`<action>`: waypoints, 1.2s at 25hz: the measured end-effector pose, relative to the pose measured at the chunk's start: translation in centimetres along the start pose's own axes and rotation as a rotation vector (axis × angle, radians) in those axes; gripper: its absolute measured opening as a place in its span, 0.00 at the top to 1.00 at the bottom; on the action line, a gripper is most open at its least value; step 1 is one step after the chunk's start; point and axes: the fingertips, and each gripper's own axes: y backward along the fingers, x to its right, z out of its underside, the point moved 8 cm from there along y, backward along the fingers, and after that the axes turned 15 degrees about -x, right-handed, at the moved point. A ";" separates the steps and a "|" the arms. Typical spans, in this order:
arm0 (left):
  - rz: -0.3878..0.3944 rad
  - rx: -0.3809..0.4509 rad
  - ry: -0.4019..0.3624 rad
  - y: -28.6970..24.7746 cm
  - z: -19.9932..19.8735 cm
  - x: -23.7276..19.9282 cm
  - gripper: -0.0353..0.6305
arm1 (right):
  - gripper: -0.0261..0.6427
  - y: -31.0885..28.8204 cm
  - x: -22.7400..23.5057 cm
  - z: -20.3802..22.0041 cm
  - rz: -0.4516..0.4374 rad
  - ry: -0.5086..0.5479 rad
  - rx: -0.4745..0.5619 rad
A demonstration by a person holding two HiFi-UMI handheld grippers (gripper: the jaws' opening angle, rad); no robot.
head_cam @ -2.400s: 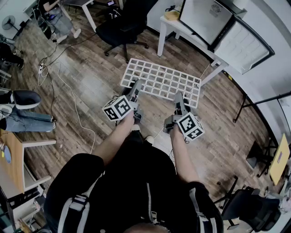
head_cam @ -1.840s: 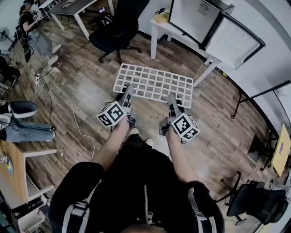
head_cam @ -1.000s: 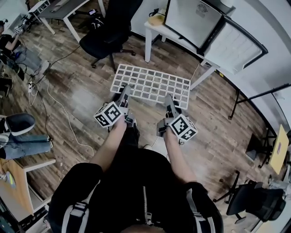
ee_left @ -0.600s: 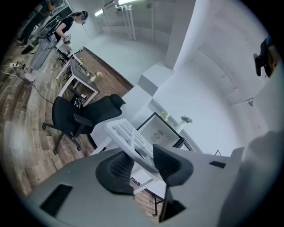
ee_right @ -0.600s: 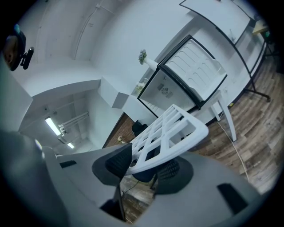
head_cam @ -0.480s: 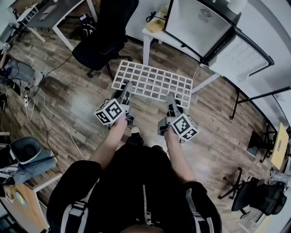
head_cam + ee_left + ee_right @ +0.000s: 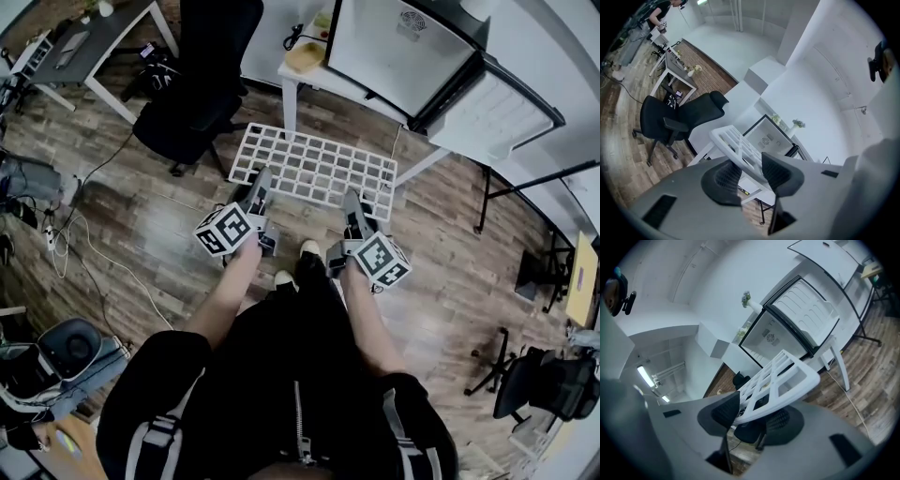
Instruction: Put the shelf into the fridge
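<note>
I have the white grid shelf [image 7: 319, 169] pinched at its near edge with both tools — my left hand-held gripper [image 7: 260, 184] on the left part of that edge, my right hand-held gripper [image 7: 352, 204] on the right part. In the left gripper view the two dark ribbed pads are drawn in on the shelf's rim, one on each face, with the white bars running out from between them towards the fridge [image 7: 398, 42]. The right gripper view shows the same: its jaws are pressed onto the rim, one pad above the plastic and one below, and the lattice stretches away from them at a tilt. The shelf hangs in the air in front of the fridge, outside it, roughly flat above the wooden floor [image 7: 169, 216], with its far edge close to the front of the white counter [image 7: 305, 75] on which the fridge stands. The fridge's door [image 7: 492, 103] is swung wide open to the fridge's right, its ribbed inner side facing up at me. A black office chair [image 7: 192, 98] stands to the left of the fridge — near the shelf's left corner, though I cannot tell whether they touch.
</note>
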 end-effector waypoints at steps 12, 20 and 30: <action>0.038 -0.070 -0.043 -9.2 -4.7 -1.4 0.72 | 0.72 -6.2 2.2 -4.2 0.023 -0.067 0.067; 0.077 -0.127 -0.084 -17.2 -8.9 -0.8 0.72 | 0.72 -10.5 3.5 -9.4 0.054 -0.099 0.127; 0.117 -0.188 -0.101 -27.8 -12.8 -0.1 0.72 | 0.72 -15.7 5.7 -17.3 0.083 -0.112 0.186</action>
